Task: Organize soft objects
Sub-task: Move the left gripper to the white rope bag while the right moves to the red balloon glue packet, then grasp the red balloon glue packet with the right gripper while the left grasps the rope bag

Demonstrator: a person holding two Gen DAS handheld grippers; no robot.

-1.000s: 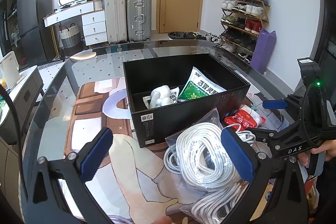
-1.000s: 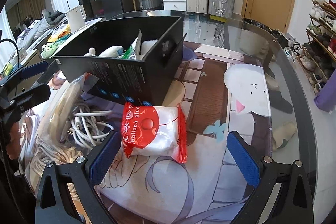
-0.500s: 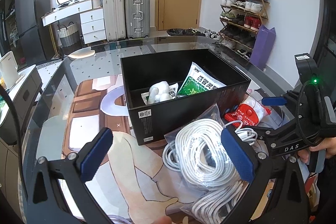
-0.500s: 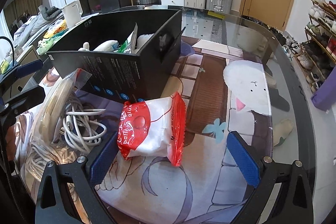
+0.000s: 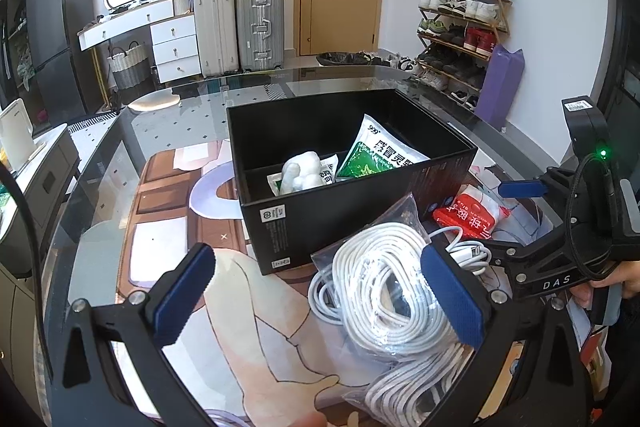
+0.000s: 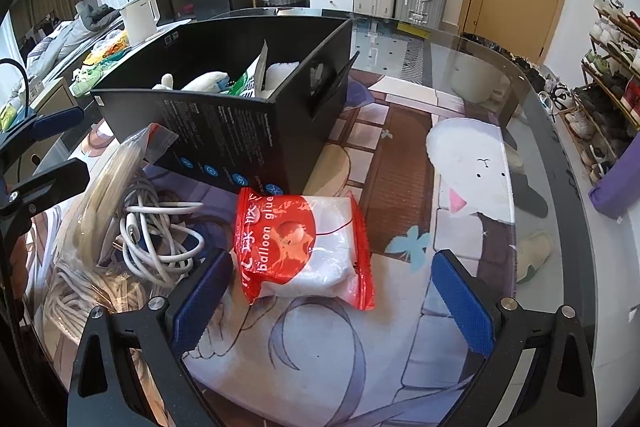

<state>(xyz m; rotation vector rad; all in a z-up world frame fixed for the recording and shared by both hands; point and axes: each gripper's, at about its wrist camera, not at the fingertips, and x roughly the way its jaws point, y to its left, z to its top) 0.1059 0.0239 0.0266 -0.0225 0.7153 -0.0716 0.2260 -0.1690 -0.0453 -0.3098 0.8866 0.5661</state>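
Note:
A black box [image 5: 360,211] [image 6: 224,143] stands on the table with a green and white packet [image 5: 384,151] and a white soft bundle [image 5: 302,173] inside. A red and white balloon glue pack [image 6: 300,247] [image 5: 470,213] lies beside the box, just ahead of my open right gripper [image 6: 332,297], between its blue pads without touching them. My left gripper [image 5: 320,295] is open over the mat; its right pad hovers over a clear bag of white cable [image 5: 384,287] [image 6: 132,227].
The glass table [image 6: 480,67] carries a cartoon-printed mat [image 5: 168,219]. A person's hand [image 5: 624,279] holds the right gripper's handle at the right. Suitcases, a dresser, a shoe rack and a door stand in the room beyond the table.
My right gripper has moved closer to the balloon glue pack, which now lies between its pads. The left gripper has drawn back slightly from the box.

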